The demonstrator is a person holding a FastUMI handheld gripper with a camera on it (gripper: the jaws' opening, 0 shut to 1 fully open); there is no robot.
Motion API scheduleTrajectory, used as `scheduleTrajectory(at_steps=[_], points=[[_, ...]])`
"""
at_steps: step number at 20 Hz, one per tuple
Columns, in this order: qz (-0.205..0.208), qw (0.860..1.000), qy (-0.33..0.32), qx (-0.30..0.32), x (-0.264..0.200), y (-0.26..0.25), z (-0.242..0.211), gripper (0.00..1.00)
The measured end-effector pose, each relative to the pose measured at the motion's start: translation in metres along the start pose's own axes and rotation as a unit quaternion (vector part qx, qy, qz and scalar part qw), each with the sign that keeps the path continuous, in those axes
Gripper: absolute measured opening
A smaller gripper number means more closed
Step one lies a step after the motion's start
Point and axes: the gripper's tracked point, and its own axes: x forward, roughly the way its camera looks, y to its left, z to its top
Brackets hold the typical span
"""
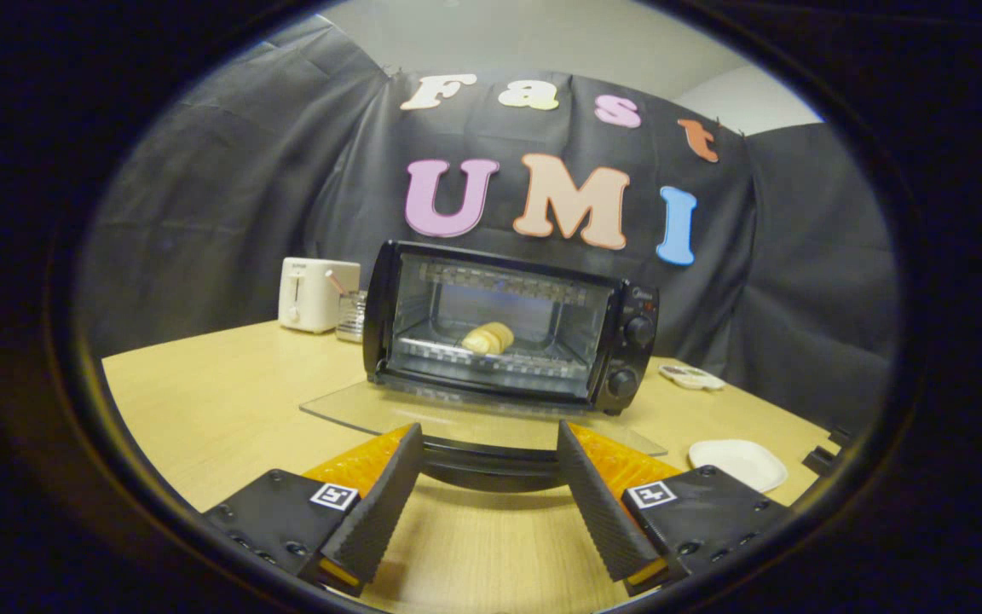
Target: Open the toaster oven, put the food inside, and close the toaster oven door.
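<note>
On the wooden table (227, 401), food (488, 338) sits inside the open toaster oven (508, 328), claw (489, 448) wide.

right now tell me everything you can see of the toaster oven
The toaster oven is a small black box standing upright on the wooden table. Its glass door hangs fully open, lying flat toward the gripper, whose open fingers flank the door's dark curved handle. Inside, a pale bread roll rests on the wire rack. Two round knobs sit stacked on its right panel. A white toaster stands beside it.
</note>
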Motion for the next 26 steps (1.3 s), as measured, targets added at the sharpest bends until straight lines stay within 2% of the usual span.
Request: scheduleTrajectory(at_steps=[9, 16, 26], points=[[0.015, 0.999, -0.022, 0.033, 0.024, 0.003, 0.047, 0.95], [0.035, 0.996, -0.024, 0.073, 0.073, -0.002, 0.099, 0.95], [0.046, 0.993, -0.009, 0.109, 0.143, -0.006, 0.129, 0.96]])
